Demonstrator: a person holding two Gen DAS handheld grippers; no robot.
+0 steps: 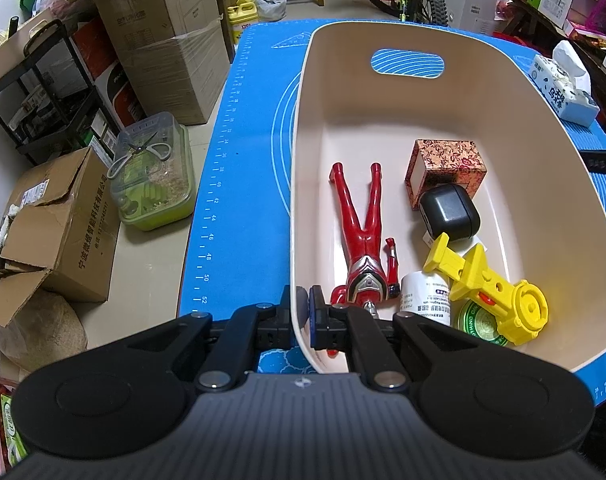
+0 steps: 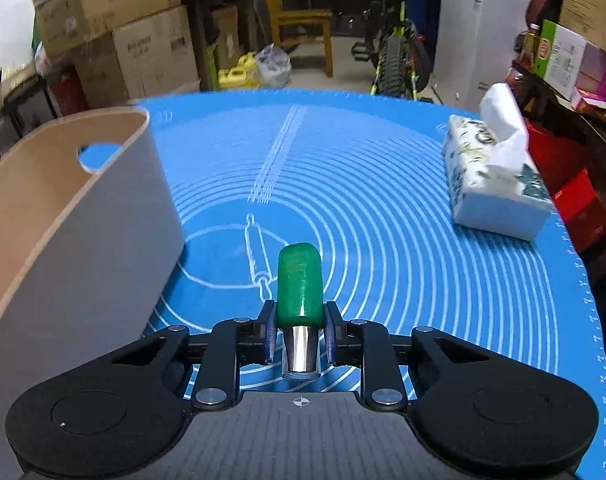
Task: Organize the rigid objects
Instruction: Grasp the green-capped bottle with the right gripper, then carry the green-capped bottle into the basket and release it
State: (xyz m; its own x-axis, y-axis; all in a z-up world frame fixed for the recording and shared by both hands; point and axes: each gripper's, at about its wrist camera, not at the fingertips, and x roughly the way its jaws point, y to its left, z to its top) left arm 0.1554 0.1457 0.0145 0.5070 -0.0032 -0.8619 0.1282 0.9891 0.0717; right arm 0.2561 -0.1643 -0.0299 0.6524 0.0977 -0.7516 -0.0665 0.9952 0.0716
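A beige plastic bin [image 1: 303,128] stands on the blue mat [image 1: 239,184]. In it lie a red figure [image 1: 363,240], a patterned box [image 1: 447,168], a black case [image 1: 449,212], a yellow toy [image 1: 491,284], a white bottle [image 1: 427,300] and a green tin [image 1: 479,324]. My left gripper [image 1: 302,306] is shut on the bin's near-left wall. My right gripper [image 2: 299,330] is shut on a green-and-silver cylinder [image 2: 300,284], held just above the mat, to the right of the bin [image 2: 83,220].
A tissue pack [image 2: 491,184] lies at the mat's right edge and shows in the left wrist view [image 1: 563,88] too. Cardboard boxes [image 1: 163,40], a green lidded container [image 1: 155,176] and a black rack [image 1: 43,92] stand on the floor at left. A bicycle [image 2: 399,52] stands behind.
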